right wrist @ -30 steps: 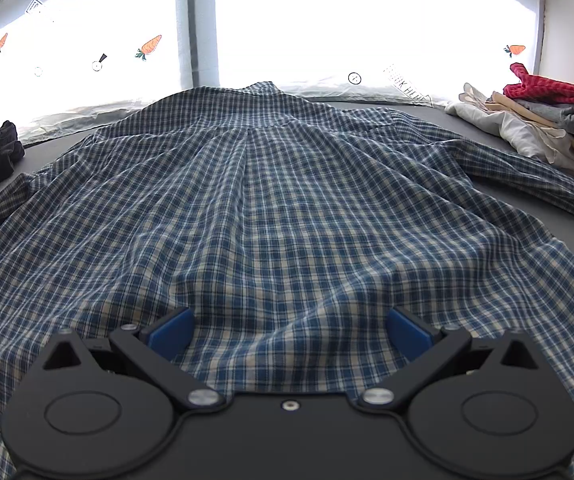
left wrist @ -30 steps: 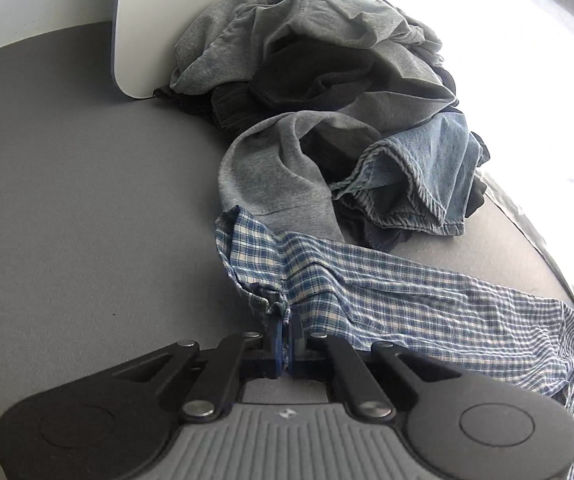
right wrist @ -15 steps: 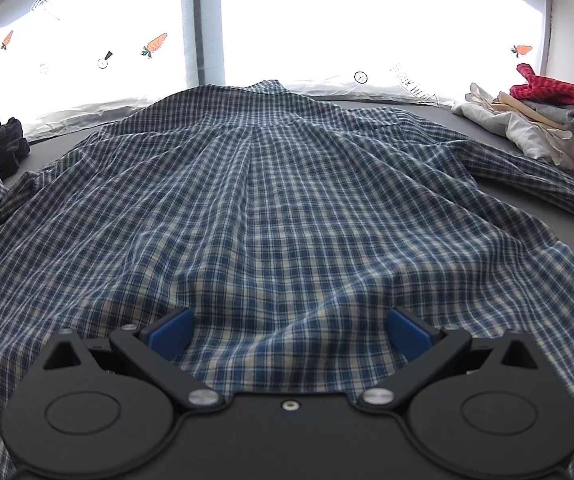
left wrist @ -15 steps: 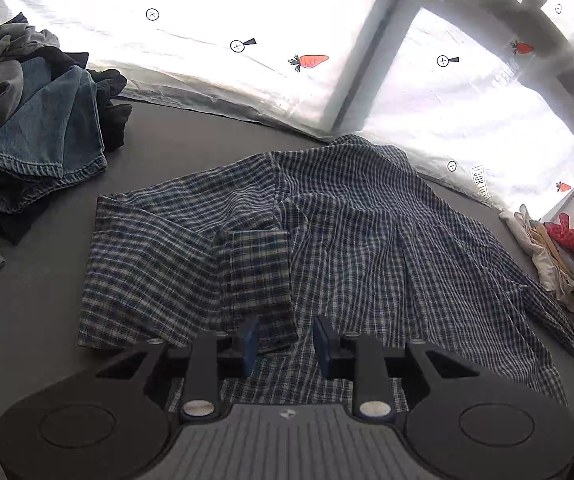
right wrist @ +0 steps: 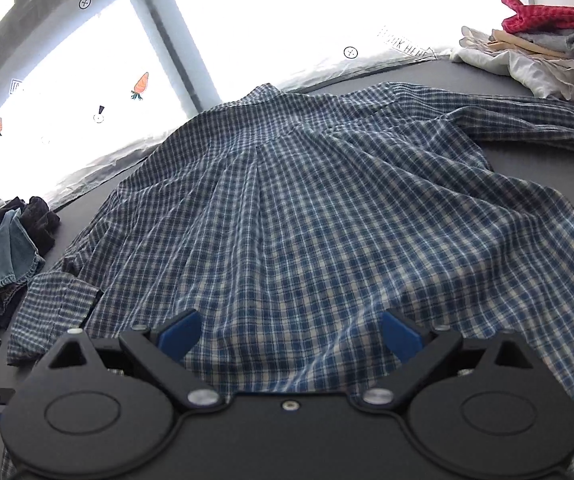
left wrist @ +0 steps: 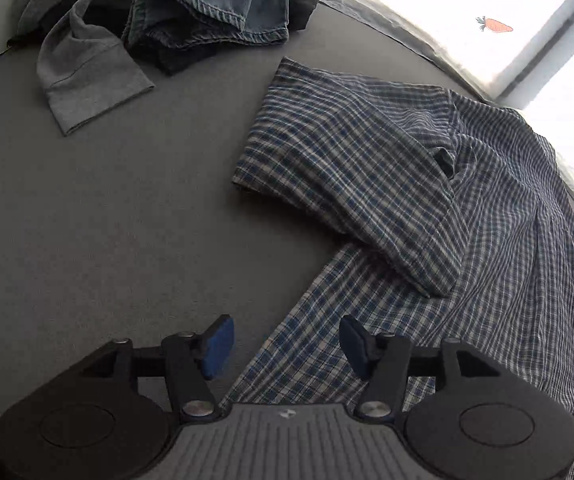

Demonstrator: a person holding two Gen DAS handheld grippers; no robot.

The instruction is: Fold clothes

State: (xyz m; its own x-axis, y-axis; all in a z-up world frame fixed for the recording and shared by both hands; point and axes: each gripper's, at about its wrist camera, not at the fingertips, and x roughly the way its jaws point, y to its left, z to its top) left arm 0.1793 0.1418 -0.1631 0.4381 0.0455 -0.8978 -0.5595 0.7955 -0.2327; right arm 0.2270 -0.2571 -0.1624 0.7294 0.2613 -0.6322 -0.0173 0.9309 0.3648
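A blue-and-white plaid shirt [right wrist: 327, 220] lies spread back-up on the grey table [left wrist: 107, 220]. Its left sleeve [left wrist: 351, 168] is folded inward over the body. My left gripper [left wrist: 285, 346] hovers over the shirt's lower left hem edge, its jaws opening, with nothing gripped between the blue pads [left wrist: 217, 346]. My right gripper [right wrist: 289, 334] hangs over the lower middle of the shirt, its jaws wide and closing slightly, holding nothing. The right sleeve [right wrist: 527, 120] stretches out toward the far right.
A heap of unfolded clothes, with denim [left wrist: 215, 4] and a grey sleeve [left wrist: 87, 76], lies at the far left. A stack of folded clothes topped by a red cloth [right wrist: 543, 16] sits at the far right. Bright windows [right wrist: 287, 8] run behind the table.
The left gripper carried the sleeve cuff inward, let it go on the shirt, opened, and drew back toward the hem. The right gripper rose and rolled a little, staying open.
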